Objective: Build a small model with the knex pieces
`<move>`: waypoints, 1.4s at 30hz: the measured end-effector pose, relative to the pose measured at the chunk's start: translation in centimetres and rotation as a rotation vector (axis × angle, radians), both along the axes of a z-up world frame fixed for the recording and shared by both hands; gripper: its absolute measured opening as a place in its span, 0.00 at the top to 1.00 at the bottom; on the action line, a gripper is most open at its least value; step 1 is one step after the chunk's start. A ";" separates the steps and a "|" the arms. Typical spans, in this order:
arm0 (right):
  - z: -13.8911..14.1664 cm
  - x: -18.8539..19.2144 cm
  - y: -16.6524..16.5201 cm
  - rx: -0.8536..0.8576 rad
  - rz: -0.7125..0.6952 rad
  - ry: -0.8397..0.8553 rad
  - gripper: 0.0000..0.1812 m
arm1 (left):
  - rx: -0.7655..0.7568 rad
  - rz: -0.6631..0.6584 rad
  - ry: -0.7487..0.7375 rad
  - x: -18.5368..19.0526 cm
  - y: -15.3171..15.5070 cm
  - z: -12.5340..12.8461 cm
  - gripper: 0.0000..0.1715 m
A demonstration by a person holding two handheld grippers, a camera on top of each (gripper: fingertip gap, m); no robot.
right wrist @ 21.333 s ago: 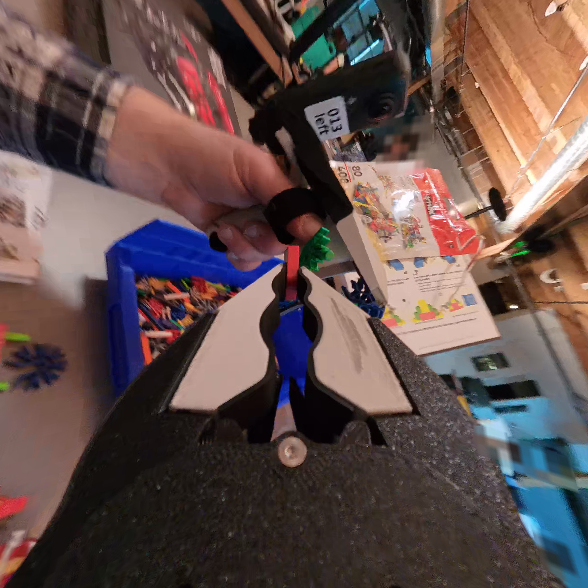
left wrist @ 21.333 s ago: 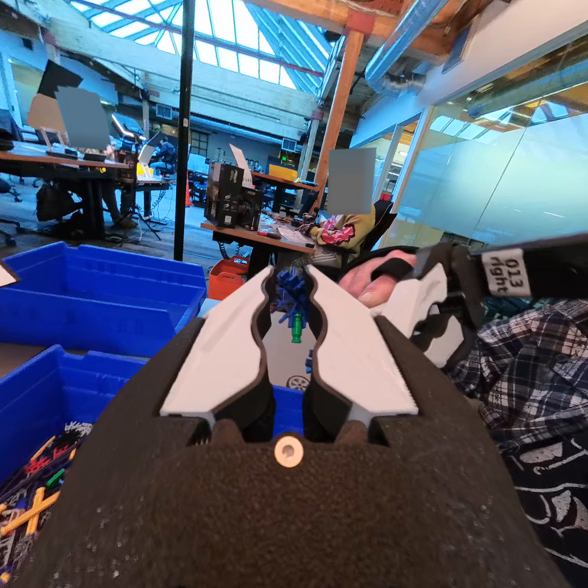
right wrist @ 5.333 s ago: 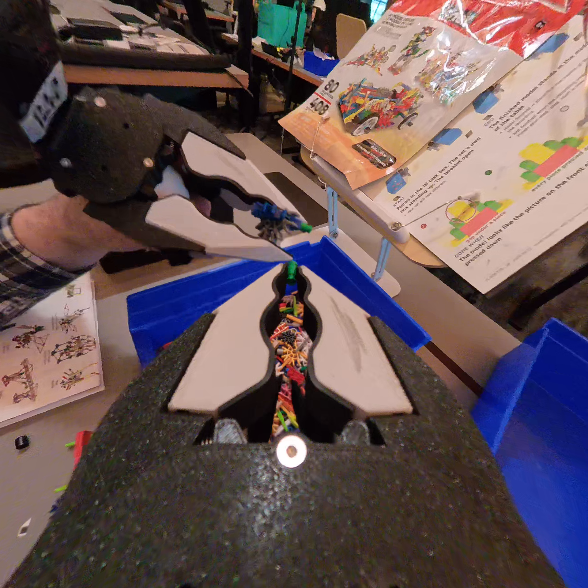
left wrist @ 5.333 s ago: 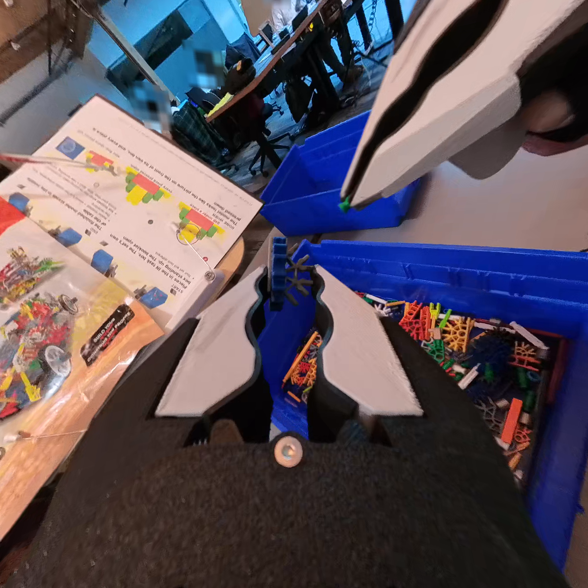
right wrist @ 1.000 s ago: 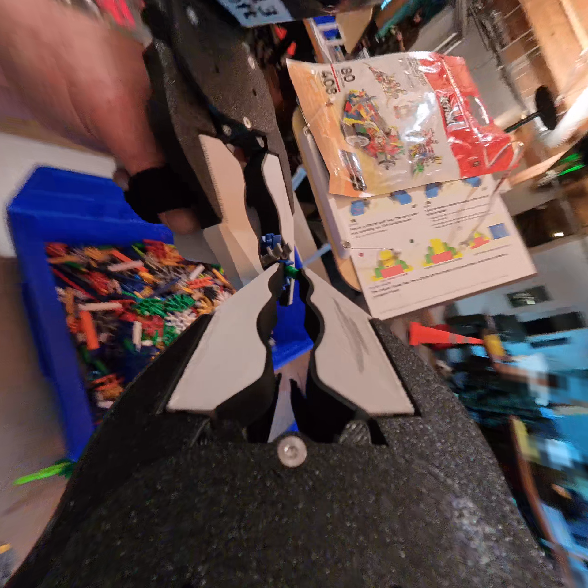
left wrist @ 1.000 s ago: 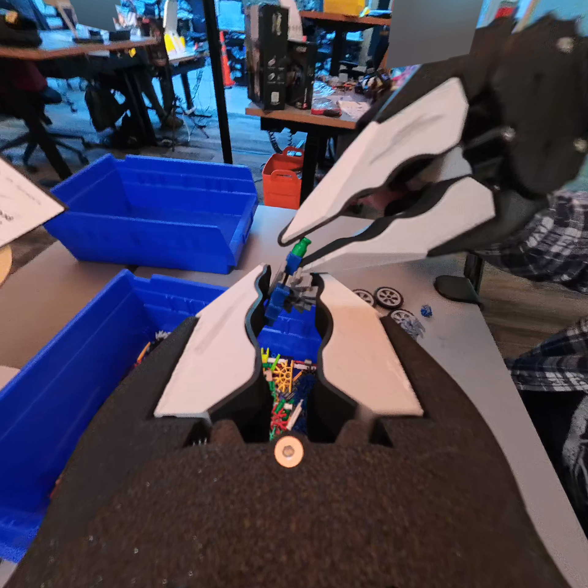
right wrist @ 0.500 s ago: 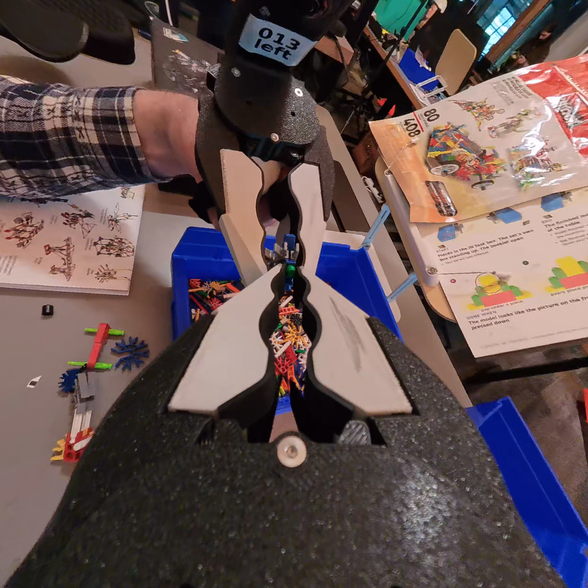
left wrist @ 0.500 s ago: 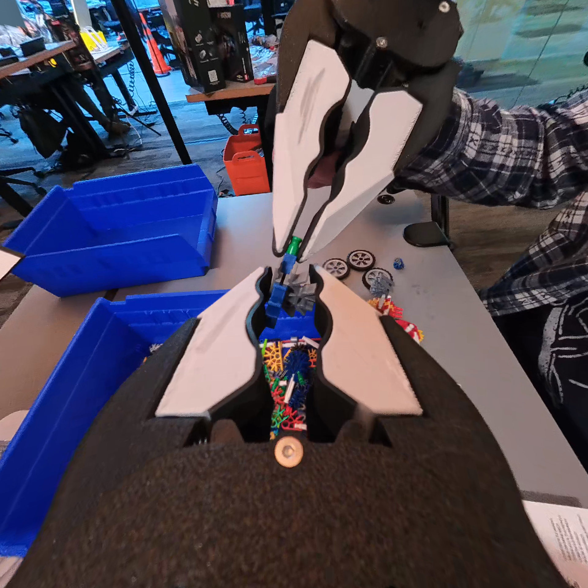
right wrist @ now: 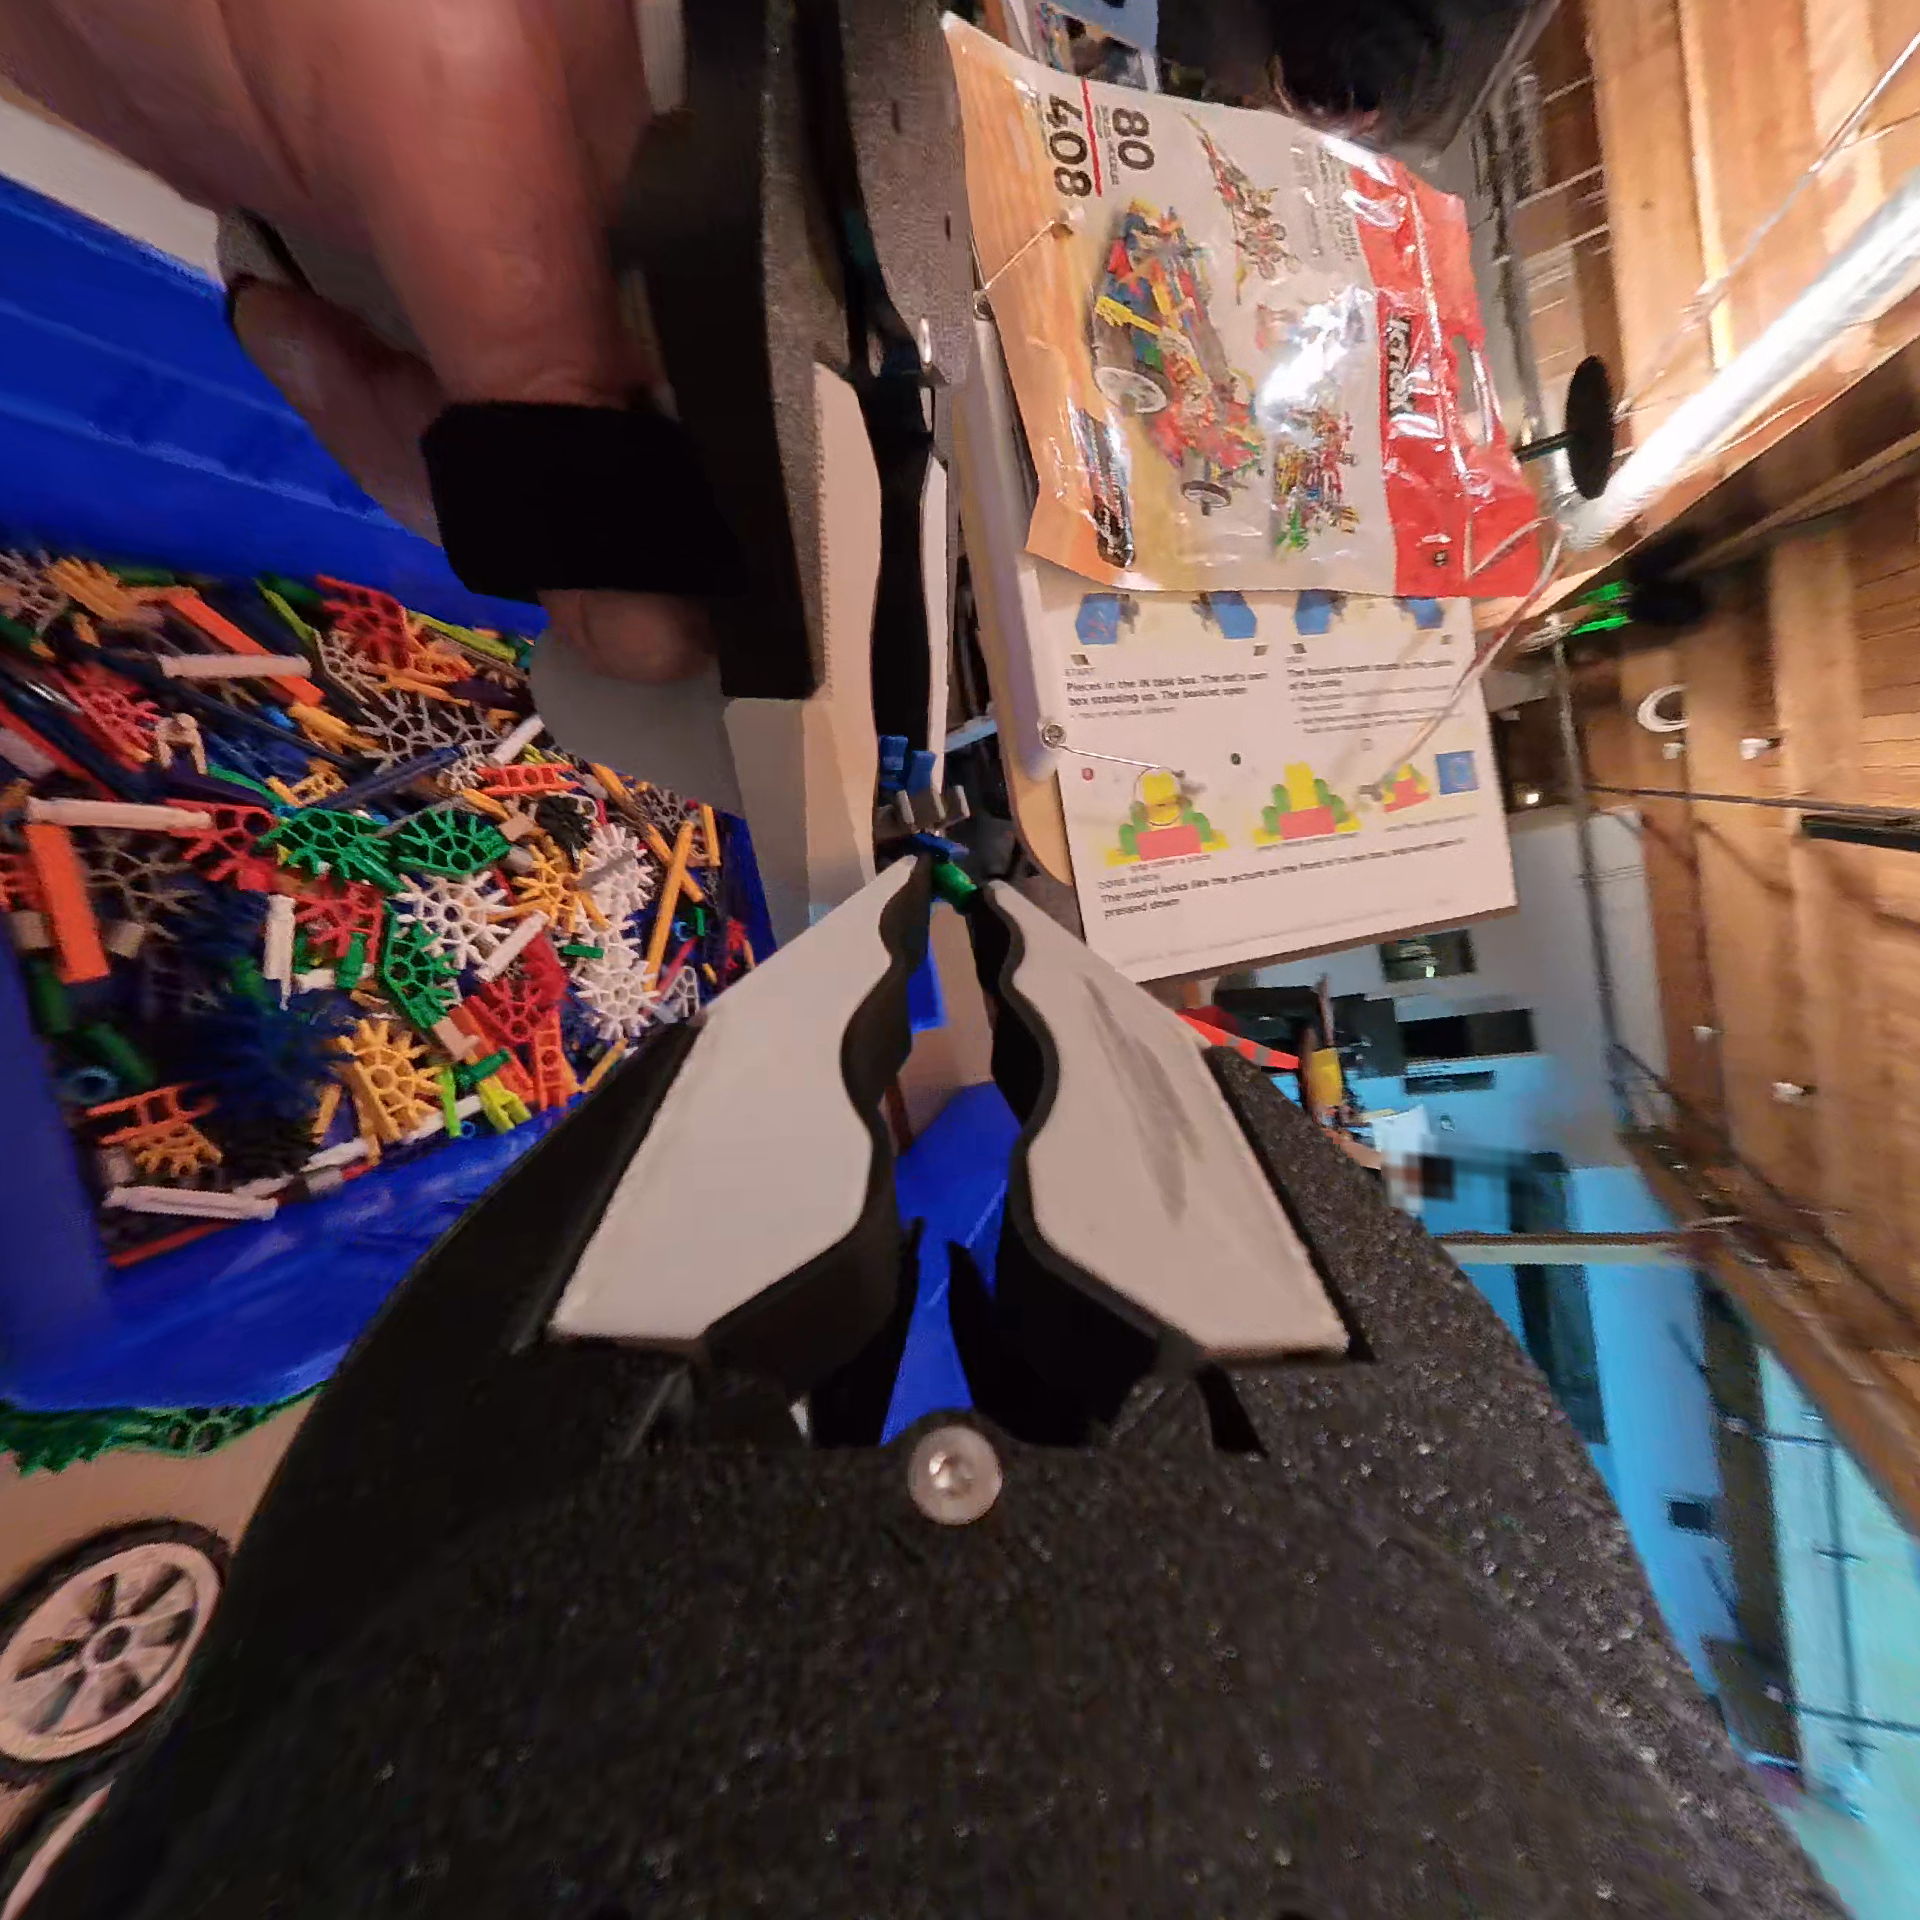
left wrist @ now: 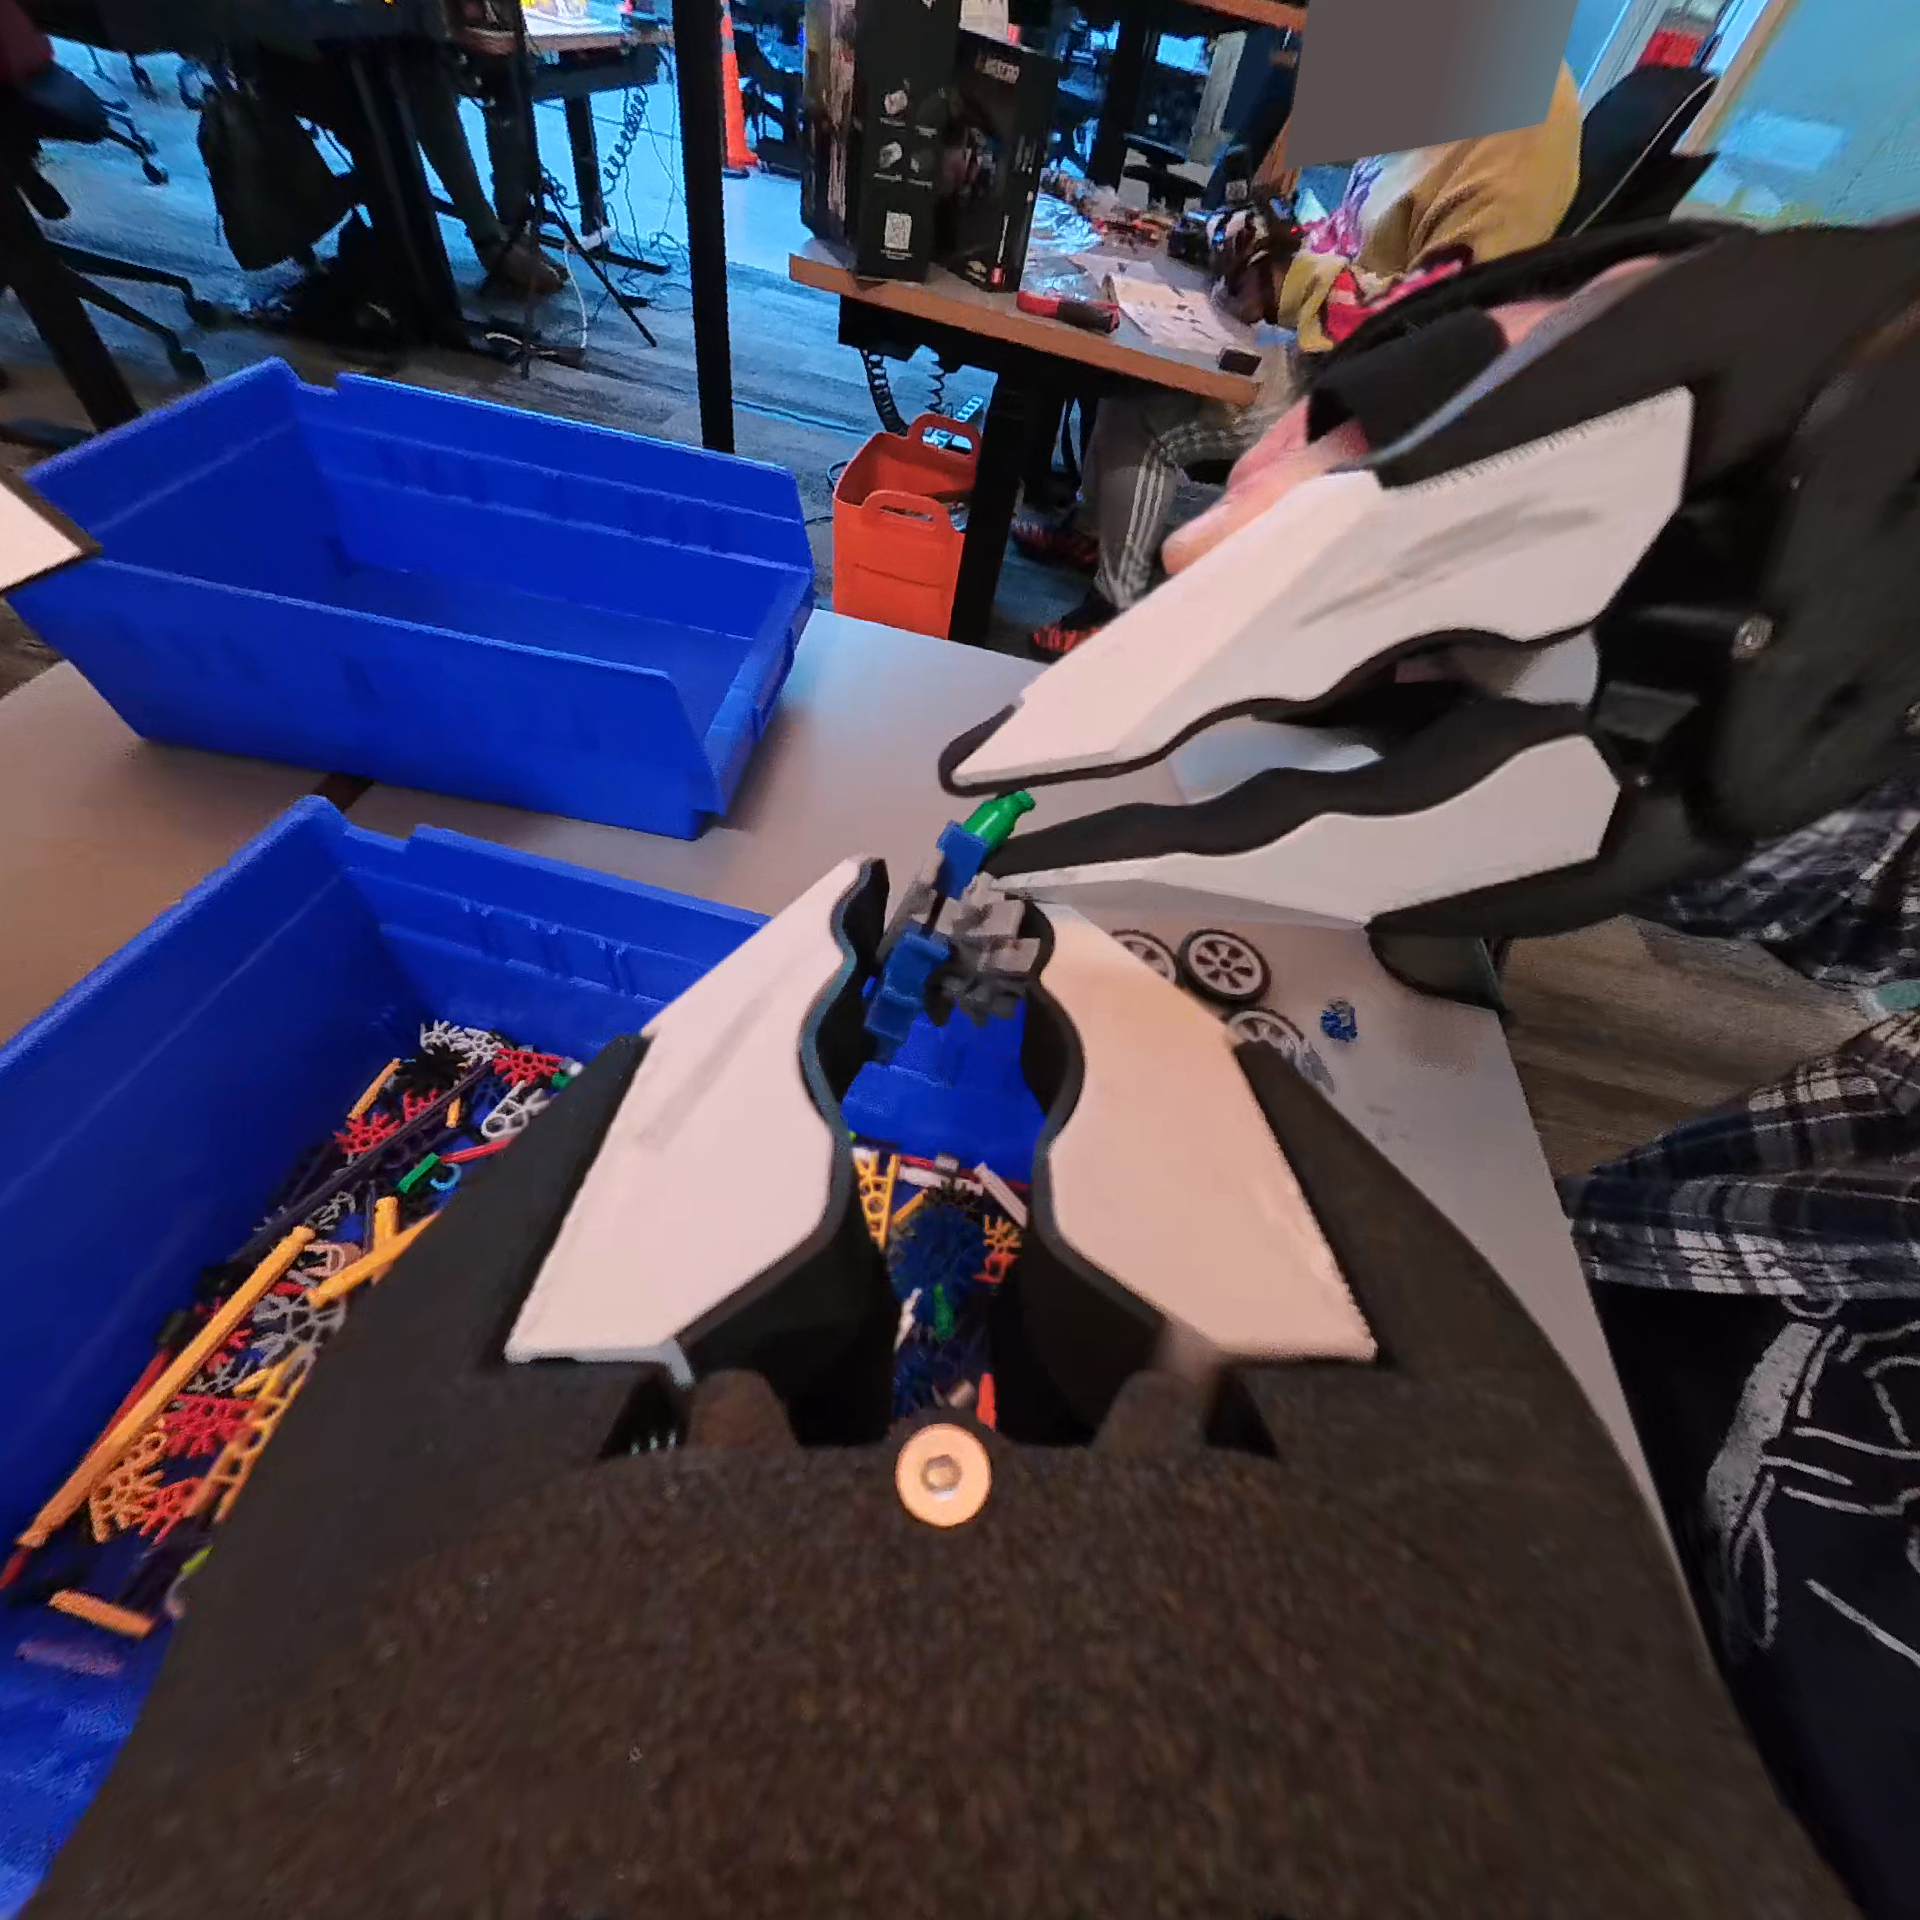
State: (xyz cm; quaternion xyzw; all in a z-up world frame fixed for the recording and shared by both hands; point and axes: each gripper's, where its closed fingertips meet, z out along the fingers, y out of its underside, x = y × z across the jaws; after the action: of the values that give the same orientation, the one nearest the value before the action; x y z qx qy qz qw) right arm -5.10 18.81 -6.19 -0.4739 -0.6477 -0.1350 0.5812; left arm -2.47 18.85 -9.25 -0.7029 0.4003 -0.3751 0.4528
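I see two blue bins (left wrist: 436,582), a green rod (left wrist: 995,812) on blue-and-grey connectors (left wrist: 940,956), an orange container (left wrist: 896,525), and plaid sleeves (left wrist: 1745,1195).

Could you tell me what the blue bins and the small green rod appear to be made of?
Blue bins: likely moulded rigid plastic, smooth and slightly glossy, with ribbed walls. Green rod: apparently hard, shiny plastic, like the colourful building pieces in the nearer bin.
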 end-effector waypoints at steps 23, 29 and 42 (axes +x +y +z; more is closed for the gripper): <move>2.9 0.6 -2.5 -0.583 0.276 0.385 0.99 | 0.335 -0.133 -0.108 -1.8 -2.8 4.6 0.84; 2.9 0.8 -1.0 -0.383 0.149 0.338 0.98 | 0.246 -0.056 -0.093 -1.5 -1.7 4.4 0.86; 1.9 0.8 1.6 0.088 -0.049 0.132 0.99 | 0.041 0.071 -0.127 -1.0 0.6 2.8 0.88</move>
State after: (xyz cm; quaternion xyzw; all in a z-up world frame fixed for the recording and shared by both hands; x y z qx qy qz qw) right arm -4.25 20.44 -4.26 -0.4714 -0.5894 -0.1461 0.6395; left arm -3.44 19.48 -6.41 -0.6821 0.3531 -0.3942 0.5047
